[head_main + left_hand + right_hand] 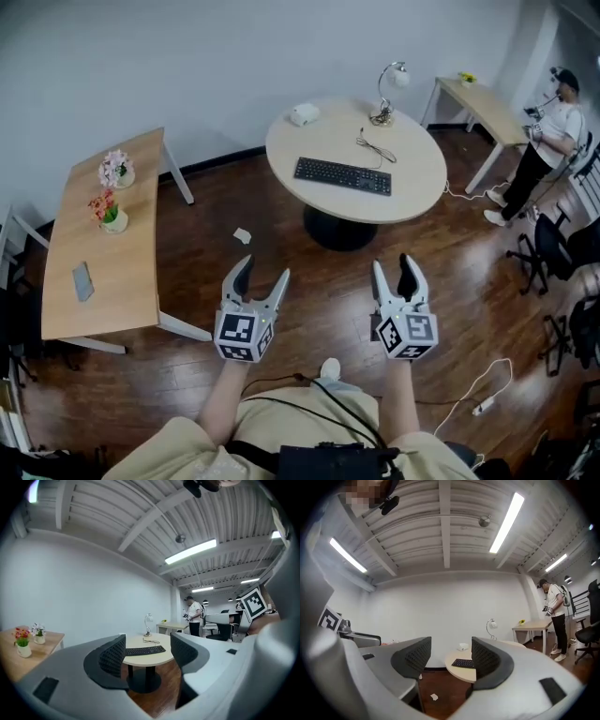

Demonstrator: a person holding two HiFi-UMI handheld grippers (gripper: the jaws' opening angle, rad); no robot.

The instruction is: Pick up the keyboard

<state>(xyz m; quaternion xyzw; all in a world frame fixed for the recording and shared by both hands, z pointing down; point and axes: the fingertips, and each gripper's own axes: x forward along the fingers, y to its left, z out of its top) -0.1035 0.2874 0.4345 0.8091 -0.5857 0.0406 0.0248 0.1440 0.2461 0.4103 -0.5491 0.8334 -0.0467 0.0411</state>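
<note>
Keyboard (342, 175), black and long, lies flat on the round bench (417, 192), well apart from both of our grippers. Our left gripper (264, 270) has its jaws spread, with nothing held in the gap; in the left gripper view we see the far-off keyboard through that gap. Our right gripper (397, 267) also has its jaws apart and empty. We hold both level above the wooden floor (178, 375).

Between the jaws and the round bench there is floor, with a small white scrap (243, 235) lying to the left of the bench's dark pedestal (339, 230).

On the round bench, behind the keyboard, a thin cable (375, 145) runs toward a desk lamp (389, 92) at the far edge. A small white object (303, 114) sits at the far left edge; we cannot tell what it is.

To our left stands a long wooden bench (131, 253). It carries two pots: the farther pot (116, 170) holds pale pink and white flowers, and the nearer pot (108, 214) holds red and pink ones. A flat grey thing (83, 280) lies closer to us on the same top.

At the far right a person (548, 141) stands beside a third bench (492, 111), which has something small and yellow (466, 77) on it. Dark office chairs (544, 253) crowd the right edge, and a white lead (483, 403) trails over the floor beside us.
</note>
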